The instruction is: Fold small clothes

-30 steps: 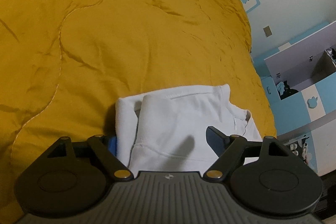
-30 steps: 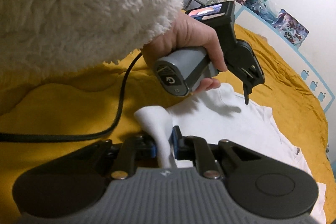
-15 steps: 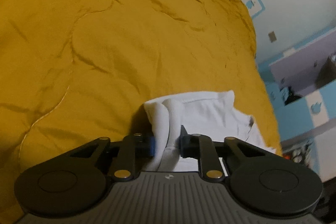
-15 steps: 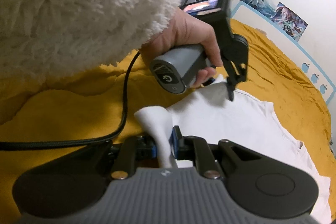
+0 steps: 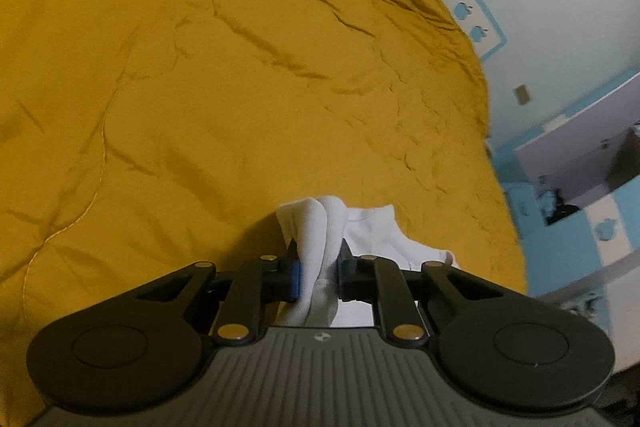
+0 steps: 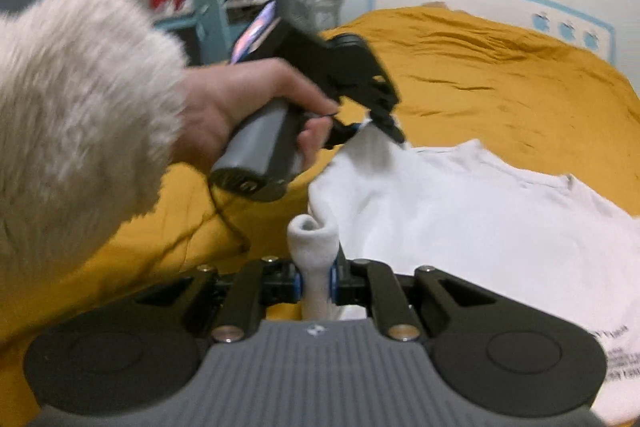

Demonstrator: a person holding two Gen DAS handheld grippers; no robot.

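Observation:
A white shirt point(image 6: 480, 227) lies spread on the yellow bedspread point(image 6: 500, 79). My right gripper point(image 6: 318, 275) is shut on a rolled bunch of its near edge, raised off the bed. In the right wrist view my left gripper point(image 6: 376, 127), held by a person's hand point(image 6: 240, 99), pinches the shirt's far-left edge and lifts it. In the left wrist view the left gripper point(image 5: 318, 247) has a thick fold of the white shirt point(image 5: 376, 231) between its pads, and its jaws are still closing on that fold.
The bedspread point(image 5: 200, 87) stretches wide and wrinkled to the left and ahead. A fluffy white sleeve point(image 6: 80, 107) fills the left of the right wrist view, and a black cable point(image 6: 228, 223) hangs under the hand. The bed's edge, wall and blue shelves point(image 5: 560, 187) lie to the right.
The left gripper, open a second ago, closed on the shirt's edge and rose with it. The right gripper rose and rolled, still holding its bunch; the shirt's left side has lifted.

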